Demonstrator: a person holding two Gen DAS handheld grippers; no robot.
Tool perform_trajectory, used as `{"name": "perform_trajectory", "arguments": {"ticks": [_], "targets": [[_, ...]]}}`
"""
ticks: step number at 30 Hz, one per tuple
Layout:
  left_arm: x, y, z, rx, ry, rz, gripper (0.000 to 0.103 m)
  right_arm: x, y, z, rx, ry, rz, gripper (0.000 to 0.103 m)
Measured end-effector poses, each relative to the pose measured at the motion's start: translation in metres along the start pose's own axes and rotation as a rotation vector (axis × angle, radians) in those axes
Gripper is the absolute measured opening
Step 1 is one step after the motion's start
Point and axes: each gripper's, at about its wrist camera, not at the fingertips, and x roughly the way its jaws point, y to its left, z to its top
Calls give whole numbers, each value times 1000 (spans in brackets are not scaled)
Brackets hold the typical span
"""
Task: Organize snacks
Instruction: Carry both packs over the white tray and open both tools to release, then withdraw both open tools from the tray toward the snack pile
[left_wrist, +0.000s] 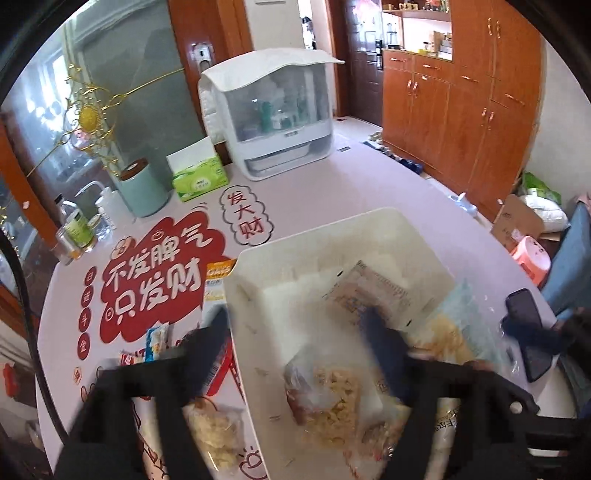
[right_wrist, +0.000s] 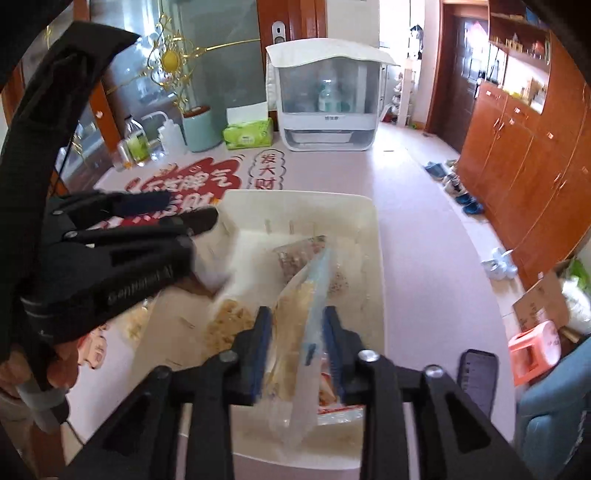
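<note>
Clear crinkly snack packet (pale yellow pieces inside) between the right tool's parted, unclenched pads.

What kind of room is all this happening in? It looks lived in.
Most likely a home's dining area. A table covered with a printed mat carries a tissue box and a covered dish rack; wooden cabinets line the wall, with shoes on the floor beside them.
</note>
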Motion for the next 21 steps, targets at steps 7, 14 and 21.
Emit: {"name": "perform_trajectory", "arguments": {"ticks": [7, 14, 21], "targets": [[-4, 6, -33, -47, 5, -5, 87, 1, -5, -10, 13, -18, 41, 58], [-15, 27, -57, -132, 32, 9, 87, 5, 2, -20, 21, -2, 68, 58], [-36, 49, -70, -173, 32, 21, 87, 1, 8, -22, 45, 4, 73, 58]]}}
